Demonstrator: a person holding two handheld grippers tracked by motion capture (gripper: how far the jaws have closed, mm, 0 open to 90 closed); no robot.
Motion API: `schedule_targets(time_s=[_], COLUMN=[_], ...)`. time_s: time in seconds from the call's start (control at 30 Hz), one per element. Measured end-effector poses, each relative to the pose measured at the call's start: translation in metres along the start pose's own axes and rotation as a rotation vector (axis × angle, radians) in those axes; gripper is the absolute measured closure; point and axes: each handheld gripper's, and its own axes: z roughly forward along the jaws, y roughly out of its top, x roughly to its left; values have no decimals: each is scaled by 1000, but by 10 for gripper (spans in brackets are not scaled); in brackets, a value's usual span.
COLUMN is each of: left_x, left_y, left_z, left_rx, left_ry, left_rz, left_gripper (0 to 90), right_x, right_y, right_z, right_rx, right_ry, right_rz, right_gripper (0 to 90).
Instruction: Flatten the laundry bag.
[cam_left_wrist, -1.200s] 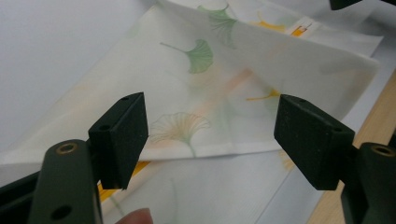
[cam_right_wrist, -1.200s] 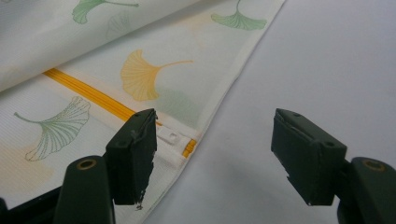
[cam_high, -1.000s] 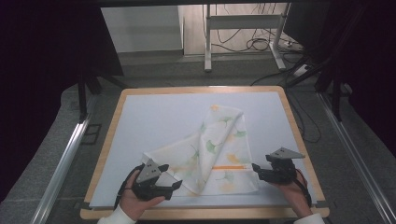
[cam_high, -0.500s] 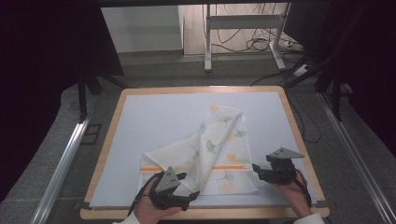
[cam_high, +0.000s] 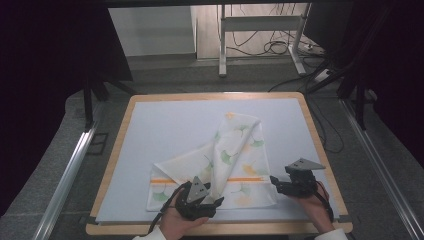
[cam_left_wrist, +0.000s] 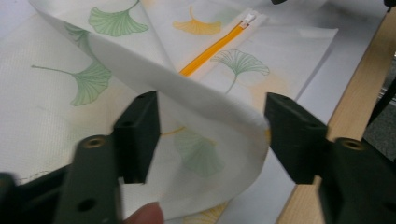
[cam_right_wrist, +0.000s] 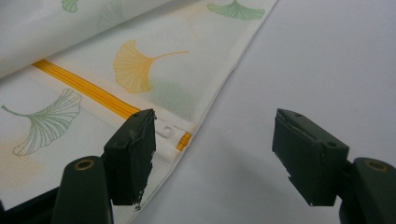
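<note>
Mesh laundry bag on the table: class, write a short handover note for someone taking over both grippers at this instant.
Left gripper: open, jaws either side of a folded-over flap of the mesh laundry bag, not yet closed on it.
Right gripper: open, at the bag's right edge, by the zipper pull on the orange zipper; holding nothing.
Bag: lies on the pale mat, near the front edge, one part folded diagonally over the rest.
Done: both grippers positioned.
Left: probably grip the flap, then straighten or fold the bag.

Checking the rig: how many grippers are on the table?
2: the left gripper at the mesh bag's near edge, the right gripper at its right edge.
</note>
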Motion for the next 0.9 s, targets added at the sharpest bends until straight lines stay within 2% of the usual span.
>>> schedule_targets(time_s=[0.17,0.2,0.27,0.33,0.4,0.9], left_x=[6,7,9,10,11,22], left_y=[-1,-1,-1,-1,-1,1], left_z=[-2,-2,-2,-2,-3,-9], left_rx=[-9,-7,-3,3,7,0], left_ry=[11,3,-15,-42,-50,-43], left_rz=[-17,-19,-19,-13,-8,-29], left_gripper=[678,678,800,817,857,881], right_x=[0,0,1,2,2,7], right_y=[0,0,1,1,1,3], right_z=[0,0,-1,-1,-2,-3], right_rx=[-1,-1,-10,-14,-19,-35], right_ry=[-2,-3,-4,-4,-2,23], right_rz=[-2,-2,-1,-2,-9,-26], right_gripper=[303,303,304,305,306,313])
